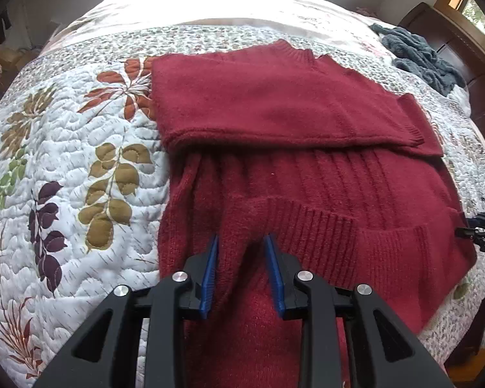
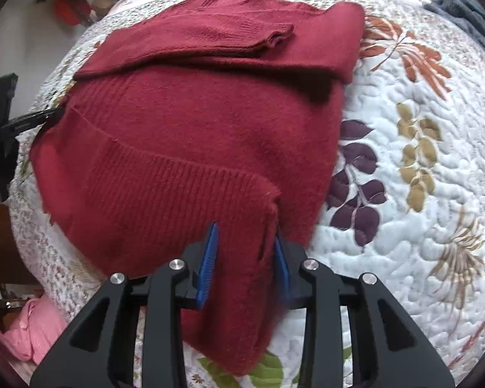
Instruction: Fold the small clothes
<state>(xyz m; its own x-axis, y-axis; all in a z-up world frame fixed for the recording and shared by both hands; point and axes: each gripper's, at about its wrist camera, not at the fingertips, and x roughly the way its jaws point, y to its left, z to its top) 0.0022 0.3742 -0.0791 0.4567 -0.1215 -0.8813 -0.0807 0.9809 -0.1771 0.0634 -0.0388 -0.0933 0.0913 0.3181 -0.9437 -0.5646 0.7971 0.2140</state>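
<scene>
Both tongs (image 1: 241, 242) (image 2: 245, 231) seemingly clamped, low.

No legible text, label, brand, number or sign anywhere in either view; only a faint, blurred pale mark, too small to read, on the black tool (image 2: 22, 124) at the left edge of the right wrist view.

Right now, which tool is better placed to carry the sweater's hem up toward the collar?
Neither alone: left tool and right tool each pinch a bottom corner of the red sweater, so lift both together.
</scene>
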